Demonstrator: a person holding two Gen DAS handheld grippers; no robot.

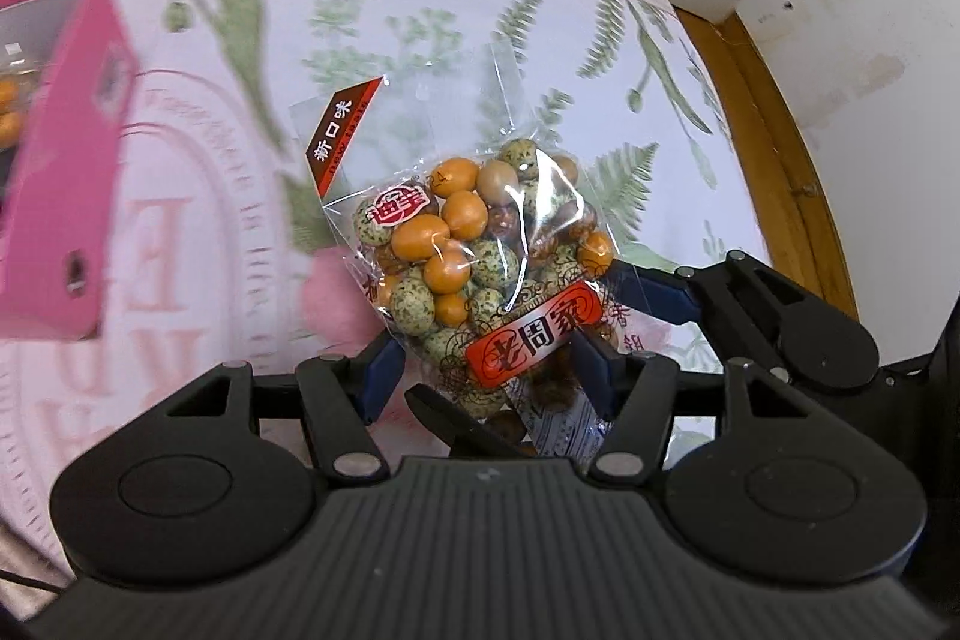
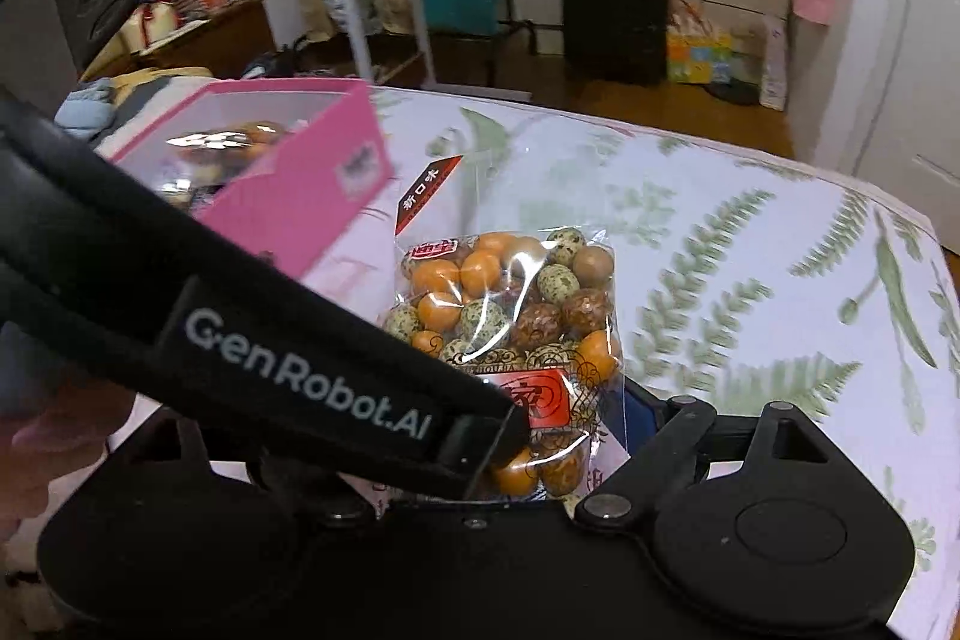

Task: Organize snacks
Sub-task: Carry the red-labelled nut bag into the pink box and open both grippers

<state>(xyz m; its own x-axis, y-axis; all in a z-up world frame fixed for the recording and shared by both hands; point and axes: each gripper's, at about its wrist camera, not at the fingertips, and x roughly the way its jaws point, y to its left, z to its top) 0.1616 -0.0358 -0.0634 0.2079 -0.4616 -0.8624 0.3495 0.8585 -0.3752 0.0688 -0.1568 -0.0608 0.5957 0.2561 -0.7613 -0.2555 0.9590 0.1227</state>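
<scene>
Nearest, left gripper [image 1: 486, 370] clamped on the lower end of the snack bag [image 1: 480, 256], blue pads [image 1: 384, 370] pressing both sides, bag lifted clear of the bedspread [image 1: 600, 40] for carrying. Right gripper [image 2: 576, 436] close in at the same bag, one blue finger beside its edge; whether clenched or released, cannot tell, a black strap [image 2: 300, 376] covering the other side. Farther left, pink box [image 1: 60, 148] open-topped with similar snacks inside, probably the destination.
</scene>
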